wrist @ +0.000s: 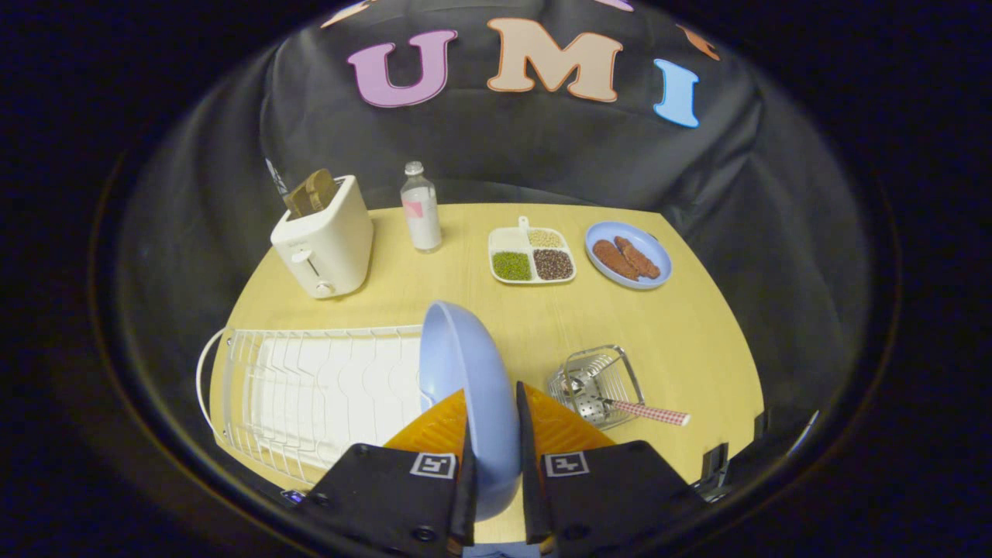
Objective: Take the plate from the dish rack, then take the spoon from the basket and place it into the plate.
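A light blue plate (463, 364) stands on edge between my fingers, with my gripper (493, 415) shut on its lower rim. It is at the right end of the white wire dish rack (310, 391), whose slots hold nothing else. To the right of the fingers a small metal wire basket (598, 385) sits on the wooden table (697, 341). In it lies a slotted spoon (628, 407) with a red checked handle sticking out to the right.
Beyond the rack stand a cream toaster (325, 240) with bread slices and a small bottle (421, 208). Further right are a divided white tray (532, 256) of beans and a blue plate (628, 254) with sausages. The table's curved edge runs close on the right.
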Action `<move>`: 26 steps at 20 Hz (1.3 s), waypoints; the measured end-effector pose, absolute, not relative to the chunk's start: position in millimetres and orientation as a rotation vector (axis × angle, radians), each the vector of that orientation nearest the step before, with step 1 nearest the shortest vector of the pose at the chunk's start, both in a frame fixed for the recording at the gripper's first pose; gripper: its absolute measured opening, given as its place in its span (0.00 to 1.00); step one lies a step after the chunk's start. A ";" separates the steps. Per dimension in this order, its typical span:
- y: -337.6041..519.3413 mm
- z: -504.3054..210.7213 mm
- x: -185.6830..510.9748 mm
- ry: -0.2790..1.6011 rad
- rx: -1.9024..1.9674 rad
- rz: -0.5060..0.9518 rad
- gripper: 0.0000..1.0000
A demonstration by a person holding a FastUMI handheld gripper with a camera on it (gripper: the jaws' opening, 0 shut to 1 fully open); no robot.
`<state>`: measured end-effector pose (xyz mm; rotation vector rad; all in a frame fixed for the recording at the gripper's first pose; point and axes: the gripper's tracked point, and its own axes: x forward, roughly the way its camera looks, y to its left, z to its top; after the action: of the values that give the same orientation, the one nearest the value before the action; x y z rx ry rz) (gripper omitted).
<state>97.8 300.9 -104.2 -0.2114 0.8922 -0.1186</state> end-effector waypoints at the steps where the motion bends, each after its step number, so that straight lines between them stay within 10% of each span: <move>1: 301.9 -102.4 97.4 0.890 -0.223 -0.125 0.27; 26: 299.3 -36.5 91.5 0.882 0.103 -0.004 0.24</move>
<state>91.5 299.3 -36.5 0.1030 0.8825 -0.0035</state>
